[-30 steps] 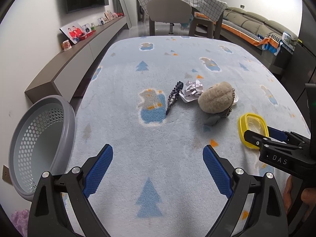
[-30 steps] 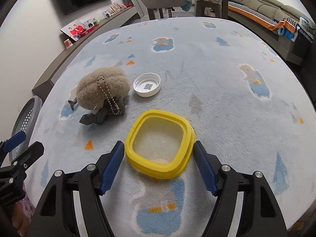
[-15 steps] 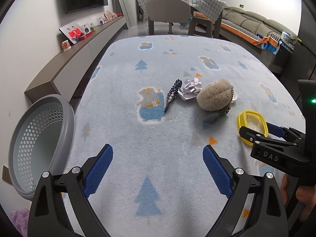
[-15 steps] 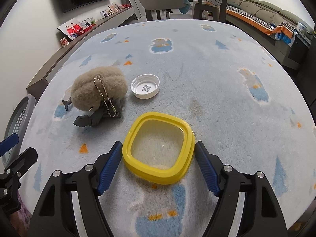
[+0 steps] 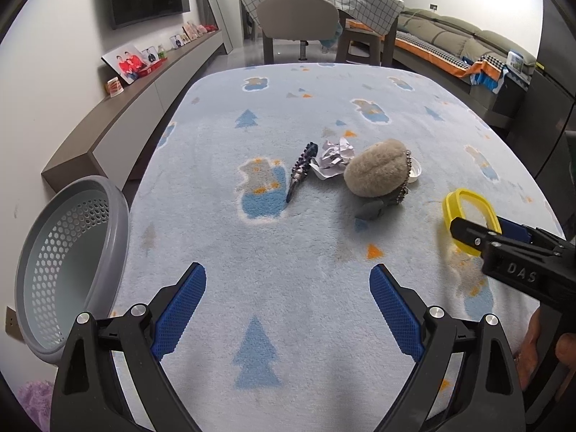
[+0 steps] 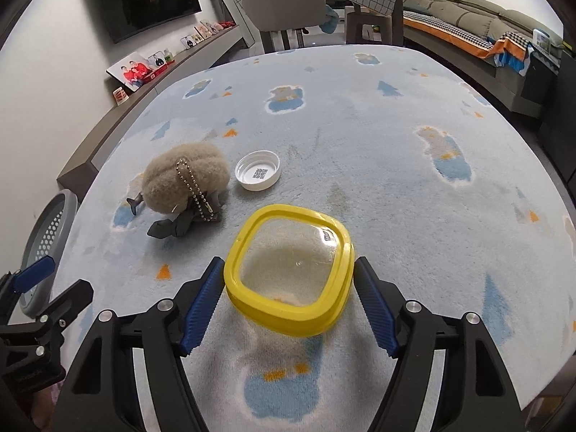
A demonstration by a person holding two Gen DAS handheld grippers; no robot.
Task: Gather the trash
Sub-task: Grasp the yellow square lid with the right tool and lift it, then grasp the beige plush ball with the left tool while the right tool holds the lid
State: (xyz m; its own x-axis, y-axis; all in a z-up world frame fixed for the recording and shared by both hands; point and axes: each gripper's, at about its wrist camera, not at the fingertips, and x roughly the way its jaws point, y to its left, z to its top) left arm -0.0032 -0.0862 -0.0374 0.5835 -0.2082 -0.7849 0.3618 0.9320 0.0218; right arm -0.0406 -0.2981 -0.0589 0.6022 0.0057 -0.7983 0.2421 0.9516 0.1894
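The right gripper (image 6: 288,288) has its blue pads (image 6: 201,302) pressed against the two sides of a yellow lid (image 6: 288,309) with a clear middle, pinching it; the lid is tilted, its near edge clear of the fluffy blue tablecloth (image 6: 378,151) and a shadow beneath it. From the lid, a white bottle cap (image 6: 257,175) lies open side up at about 11 o'clock, well apart, and a beige plush keychain (image 6: 185,183) with a bead chain and grey fabric tail sits at about 10 o'clock, just beside the cap. The left gripper (image 5: 288,306) hangs over bare cloth with its jaws spread wide and nothing between them. In the left wrist view, a crumpled paper (image 5: 333,158) lies at about 12 o'clock from that gripper, touching the plush, with a dark spiky toy (image 5: 300,172) just to its left. A grey perforated basket (image 5: 68,259) stands tilted off the table's edge at about 9 o'clock. A hand (image 5: 554,356) shows at the lower right.
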